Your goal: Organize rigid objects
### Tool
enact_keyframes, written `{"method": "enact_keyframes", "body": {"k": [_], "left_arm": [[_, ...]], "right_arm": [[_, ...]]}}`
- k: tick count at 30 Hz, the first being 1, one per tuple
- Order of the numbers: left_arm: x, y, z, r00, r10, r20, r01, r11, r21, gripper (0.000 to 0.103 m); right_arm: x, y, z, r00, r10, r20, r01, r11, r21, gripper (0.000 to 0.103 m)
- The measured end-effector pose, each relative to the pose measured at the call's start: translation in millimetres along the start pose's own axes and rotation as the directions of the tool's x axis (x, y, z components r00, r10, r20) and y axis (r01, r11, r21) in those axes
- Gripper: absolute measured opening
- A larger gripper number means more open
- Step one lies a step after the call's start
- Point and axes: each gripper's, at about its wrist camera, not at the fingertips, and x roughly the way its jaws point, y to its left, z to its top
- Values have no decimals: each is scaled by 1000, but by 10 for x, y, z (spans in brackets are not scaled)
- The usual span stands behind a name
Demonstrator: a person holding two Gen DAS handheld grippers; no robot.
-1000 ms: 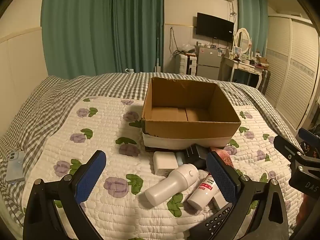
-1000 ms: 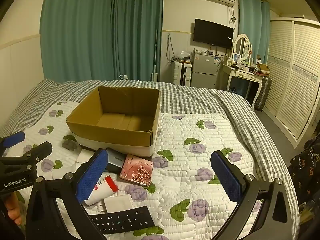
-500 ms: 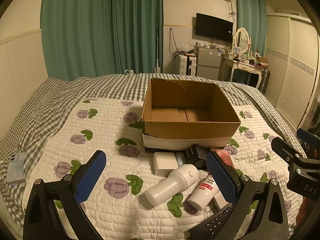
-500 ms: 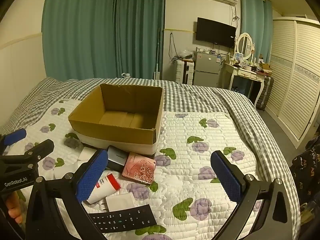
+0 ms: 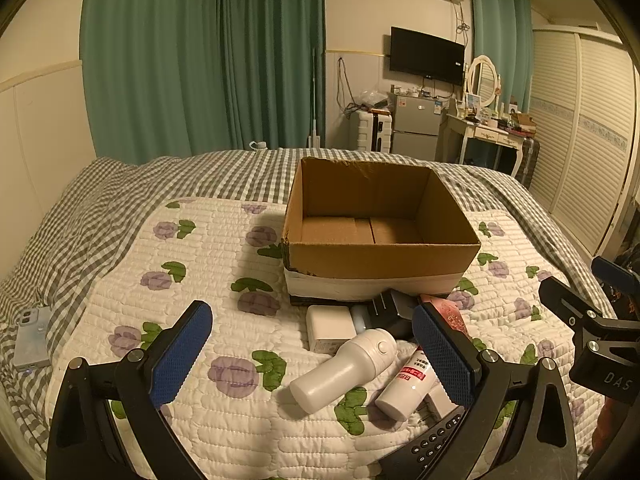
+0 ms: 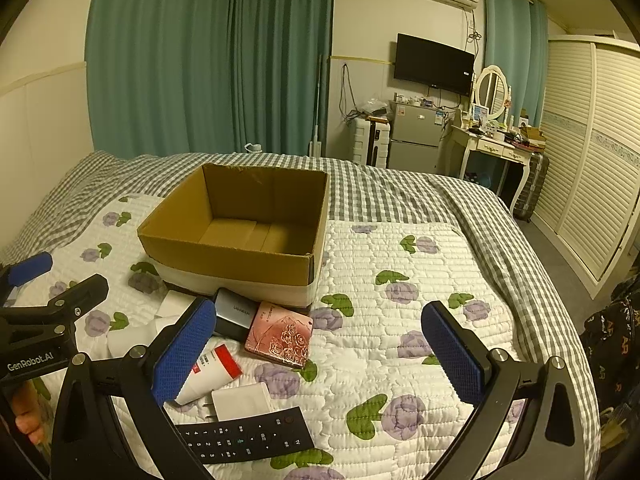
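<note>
An open, empty cardboard box (image 5: 380,256) (image 6: 224,256) stands on the quilted bed. In front of it lie a white handheld device (image 5: 344,368), a white adapter (image 5: 330,324), a grey charger (image 6: 234,314), a pink rose box (image 6: 280,334), a white tube with red label (image 5: 404,384) (image 6: 210,368), a white plug (image 6: 240,400) and a black remote (image 6: 244,438). My left gripper (image 5: 312,356) is open and empty above the white device. My right gripper (image 6: 320,354) is open and empty, to the right of the pile.
A phone (image 5: 32,336) lies at the bed's left edge. Green curtains (image 5: 200,60) hang behind the bed. A small fridge (image 6: 412,144), a dressing table (image 6: 496,148) and a louvred wardrobe (image 6: 592,152) stand at the right.
Both grippers have risen or tilted slightly, so the box and pile sit a little lower in view. Nothing was picked up or moved.
</note>
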Motion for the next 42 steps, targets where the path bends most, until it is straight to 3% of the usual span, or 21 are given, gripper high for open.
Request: {"method": "enact_keyframes", "body": {"k": [42], "left_arm": [[11, -9, -12, 1000, 1, 0, -1, 1000, 6, 102]], "right_arm": [[43, 18, -15, 1000, 7, -9, -7, 1000, -11, 103]]}}
